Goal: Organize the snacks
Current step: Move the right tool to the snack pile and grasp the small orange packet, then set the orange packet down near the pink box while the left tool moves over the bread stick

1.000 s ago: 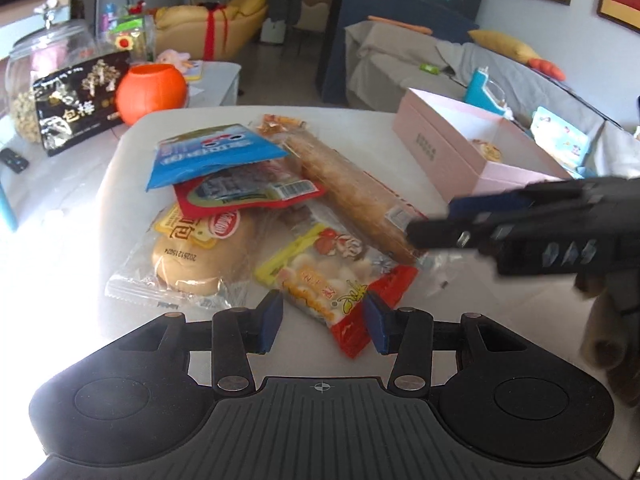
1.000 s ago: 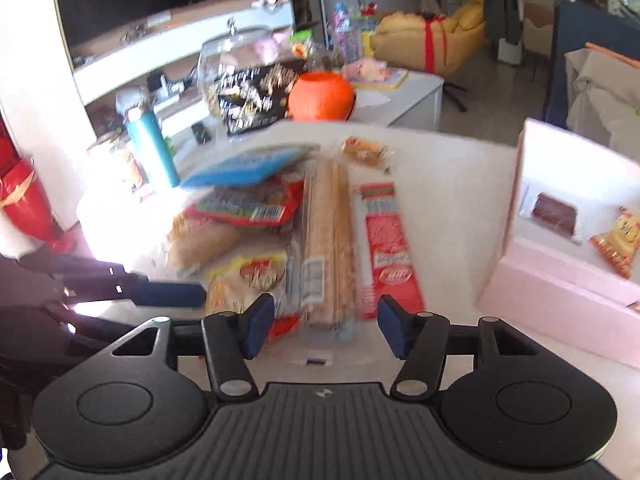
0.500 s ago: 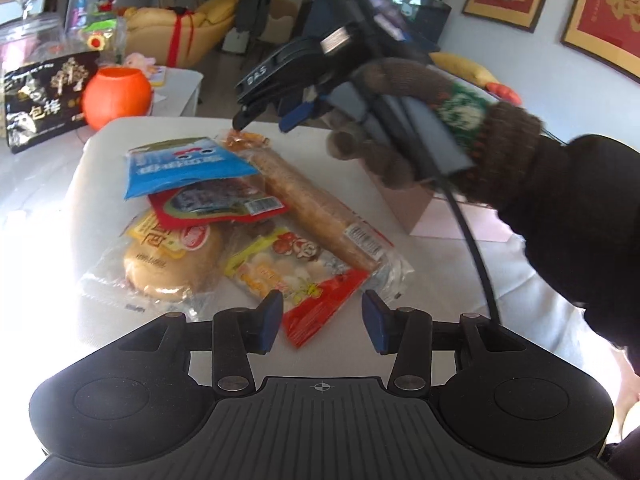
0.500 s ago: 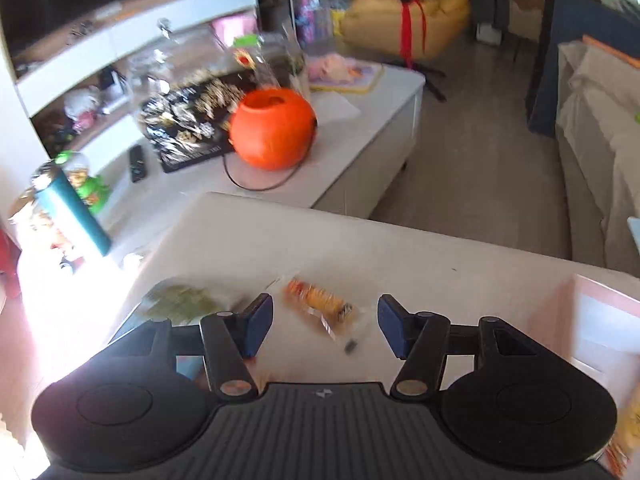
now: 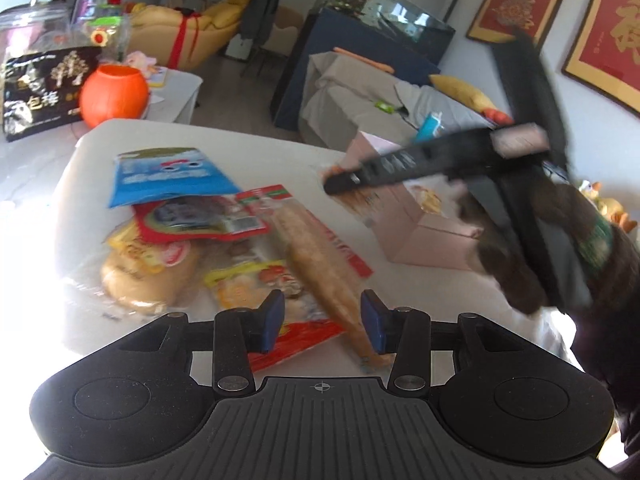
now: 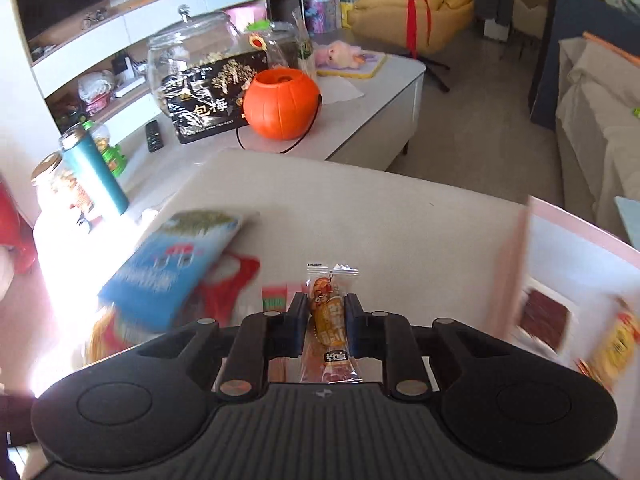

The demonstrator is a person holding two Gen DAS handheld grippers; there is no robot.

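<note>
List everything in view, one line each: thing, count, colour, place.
table: 1, white, under the snacks
blue packet: 1, blue, far end of the pile
bun: 1, tan, clear wrapper, left of the pile
long wafer pack: 1, tan, right of the pile
small snack packet: 1, orange, between the right claw's pads
box: 1, pink, open, right side of the table
pumpkin bucket: 1, orange, side table
left claw: 1, black, open above the pile
right claw: 1, black, shut on the small snack packet
</note>
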